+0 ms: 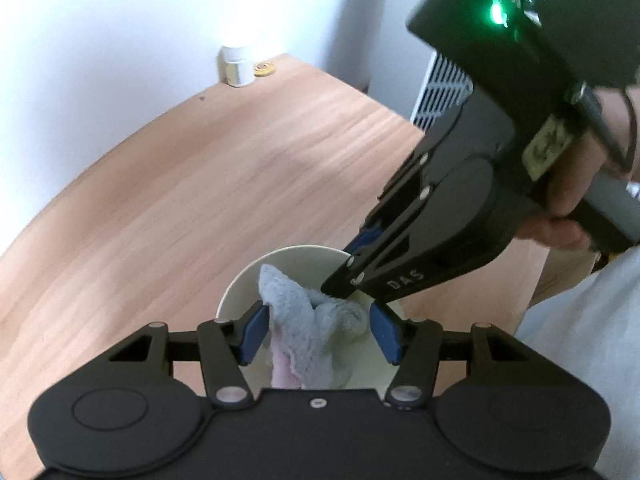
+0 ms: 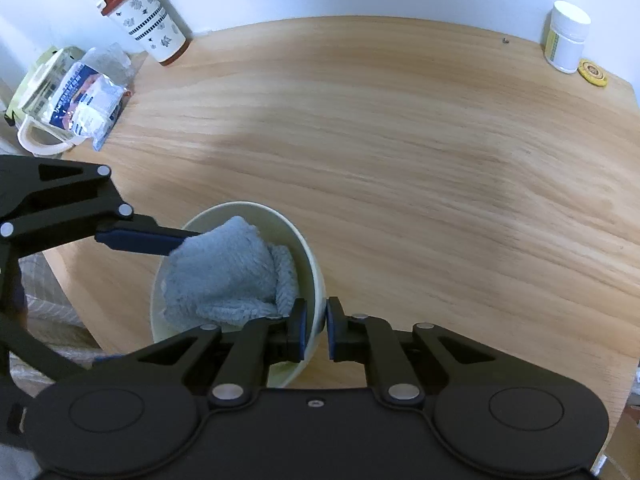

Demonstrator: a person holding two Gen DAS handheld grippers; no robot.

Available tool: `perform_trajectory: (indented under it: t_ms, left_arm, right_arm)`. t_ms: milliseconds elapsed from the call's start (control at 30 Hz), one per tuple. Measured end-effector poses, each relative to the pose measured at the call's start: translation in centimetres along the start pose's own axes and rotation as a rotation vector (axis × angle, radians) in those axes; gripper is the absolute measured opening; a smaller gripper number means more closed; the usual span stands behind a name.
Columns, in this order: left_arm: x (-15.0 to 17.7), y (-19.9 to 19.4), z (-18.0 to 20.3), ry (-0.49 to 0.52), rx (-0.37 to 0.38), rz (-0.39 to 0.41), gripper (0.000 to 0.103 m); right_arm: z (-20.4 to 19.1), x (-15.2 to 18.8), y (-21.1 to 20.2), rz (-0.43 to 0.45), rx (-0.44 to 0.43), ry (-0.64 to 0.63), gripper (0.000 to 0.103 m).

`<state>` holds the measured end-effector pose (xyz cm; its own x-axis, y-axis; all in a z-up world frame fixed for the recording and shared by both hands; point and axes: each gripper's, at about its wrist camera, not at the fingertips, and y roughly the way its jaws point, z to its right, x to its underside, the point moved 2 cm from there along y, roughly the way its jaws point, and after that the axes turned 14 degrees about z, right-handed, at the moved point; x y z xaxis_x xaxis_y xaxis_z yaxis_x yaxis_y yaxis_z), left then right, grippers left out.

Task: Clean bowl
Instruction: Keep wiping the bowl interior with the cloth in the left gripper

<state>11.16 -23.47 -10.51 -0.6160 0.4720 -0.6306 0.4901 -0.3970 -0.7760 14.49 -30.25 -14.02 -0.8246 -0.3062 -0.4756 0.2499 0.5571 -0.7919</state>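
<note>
1. Two grippers meet at a pale bowl (image 2: 308,256) on the wooden bench (image 2: 400,140), at 6 o'clock in both views.
2. Right gripper (image 2: 316,330): jaws clenched on the bowl's rim, one pad inside, one outside.
3. Left gripper (image 1: 318,330): jaws parted around a grey cloth (image 1: 304,320) bunched inside the bowl; whether the pads press it cannot be told.
4. Far bench edge, right wrist view: patterned cup (image 2: 146,20) at 11 o'clock, white bottle (image 2: 566,36) at 1 o'clock.
</note>
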Motion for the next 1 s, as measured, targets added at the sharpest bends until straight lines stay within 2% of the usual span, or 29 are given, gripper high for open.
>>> perform_trajectory:
  t_ms: [100,233,300,500,667,767,1000]
  left_arm:
    - [0.2,2.1,-0.2,0.051,-0.004,-0.033,0.052]
    - [0.9,2.4,-0.2,0.073,0.002,-0.059,0.029]
    - [1.3,2.9,-0.2,0.085,0.003,-0.063,0.024]
    - [1.4,3.1,-0.1,0.088,-0.003,-0.118,0.019]
    - [1.2,1.3,-0.2,0.094,-0.014,-0.132,0.018]
    - [1.0,0.9,-0.7,0.050,0.000,-0.132,0.018]
    - [1.0,1.3,-0.3,0.072,-0.030,-0.142,0.018]
  right_arm:
    - [0.0,0.1,0.1,0.008,-0.013,-0.009,0.013]
    - [-0.1,0.1,0.1,0.010,-0.007,-0.010,0.010]
    - [-0.3,0.0,0.1,0.013,0.004,-0.015,0.009]
    - [-0.9,-0.4,0.5,0.027,0.050,-0.032,0.008]
    - [-1.7,-0.4,0.5,0.037,0.098,-0.102,0.005]
    - [-1.3,-0.6,0.5,0.033,0.095,-0.078,0.005]
    - [-1.6,-0.6,0.4,0.029,0.099,-0.095,0.005]
